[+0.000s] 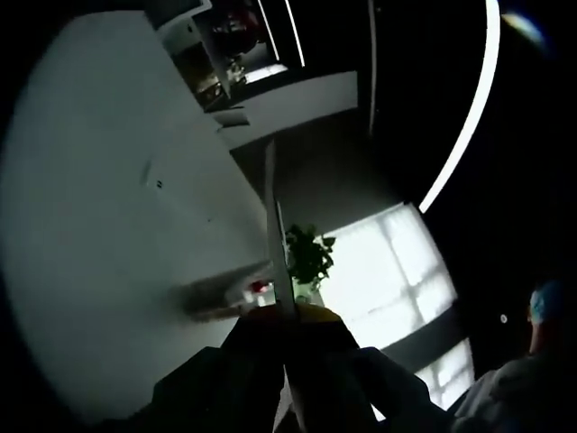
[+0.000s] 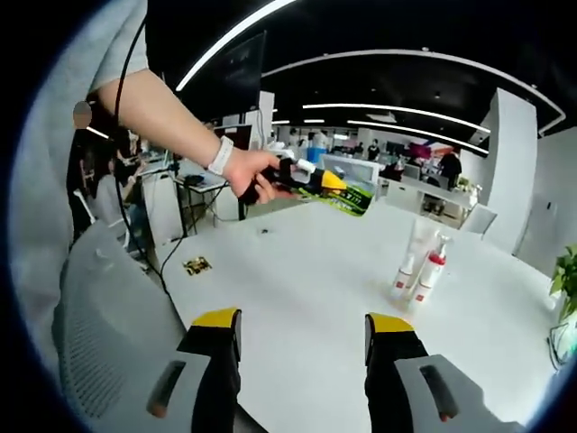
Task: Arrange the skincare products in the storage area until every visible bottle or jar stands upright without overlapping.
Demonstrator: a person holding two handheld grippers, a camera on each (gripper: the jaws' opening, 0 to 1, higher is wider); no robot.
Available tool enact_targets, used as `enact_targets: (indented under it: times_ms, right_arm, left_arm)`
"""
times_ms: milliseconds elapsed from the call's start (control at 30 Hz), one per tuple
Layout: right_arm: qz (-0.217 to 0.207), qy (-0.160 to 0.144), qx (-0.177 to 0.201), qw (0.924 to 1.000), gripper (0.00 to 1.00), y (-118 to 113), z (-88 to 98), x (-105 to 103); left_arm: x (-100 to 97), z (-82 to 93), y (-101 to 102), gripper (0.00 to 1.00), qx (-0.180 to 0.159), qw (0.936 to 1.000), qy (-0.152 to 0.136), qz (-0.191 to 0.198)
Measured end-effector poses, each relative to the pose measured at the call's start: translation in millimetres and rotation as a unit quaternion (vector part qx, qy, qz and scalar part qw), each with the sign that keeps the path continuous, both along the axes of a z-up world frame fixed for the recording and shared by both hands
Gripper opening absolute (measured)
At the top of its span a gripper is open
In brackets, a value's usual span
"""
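Two white bottles with red labels, a tube (image 2: pixel 405 269) and a pump bottle (image 2: pixel 430 271), stand upright side by side on the white table (image 2: pixel 306 271), with a taller pale bottle (image 2: pixel 420 236) just behind them. My right gripper (image 2: pixel 303 320) hovers over the near table edge, open and holding nothing, well short of the bottles. A hand holds my left gripper (image 2: pixel 326 182) raised above the table's far left, shut on a flat green packet (image 2: pixel 353 197). In the left gripper view that gripper (image 1: pixel 293 316) points up into a dark room, and the packet (image 1: pixel 275 225) shows edge-on as a thin white strip.
A small dark card (image 2: pixel 196 265) lies on the table's left part. A grey chair back (image 2: pixel 108 316) stands close at the left. A potted plant (image 2: pixel 566 271) is at the far right edge. Desks and people fill the background.
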State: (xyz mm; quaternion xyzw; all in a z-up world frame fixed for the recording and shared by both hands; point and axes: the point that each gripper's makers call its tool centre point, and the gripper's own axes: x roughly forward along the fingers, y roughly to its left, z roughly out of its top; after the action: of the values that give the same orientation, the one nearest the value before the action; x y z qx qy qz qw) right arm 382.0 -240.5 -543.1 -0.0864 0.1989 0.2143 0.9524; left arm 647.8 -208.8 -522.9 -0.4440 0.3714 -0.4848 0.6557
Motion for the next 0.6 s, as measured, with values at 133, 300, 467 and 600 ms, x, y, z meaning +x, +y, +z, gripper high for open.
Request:
enact_targets:
  times_ms: [133, 300, 467, 600]
  right_arm:
    - [-0.004, 0.009, -0.007, 0.9999, 0.50, -2.3, -4.6, 0.4]
    - [-0.005, 0.019, -0.012, 0.9997, 0.49, -2.9, -9.2, -0.1]
    - [-0.001, 0.024, -0.013, 0.9996, 0.50, -1.6, -11.2, -0.5]
    - [0.000, 0.032, -0.014, 0.9994, 0.50, -1.8, -14.8, -1.3]
  left_arm:
    - [5.2, -18.2, -7.9, 0.00, 0.008, 0.9999, 0.014, -0.005]
    - [11.1, -36.2, -17.3, 0.00, 0.017, 0.9994, 0.028, -0.012]
    - [16.4, -53.5, -23.4, 0.00, 0.027, 0.9989, 0.034, -0.016]
    - [18.4, -71.3, -26.1, 0.00, 0.042, 0.9980, 0.044, -0.019]
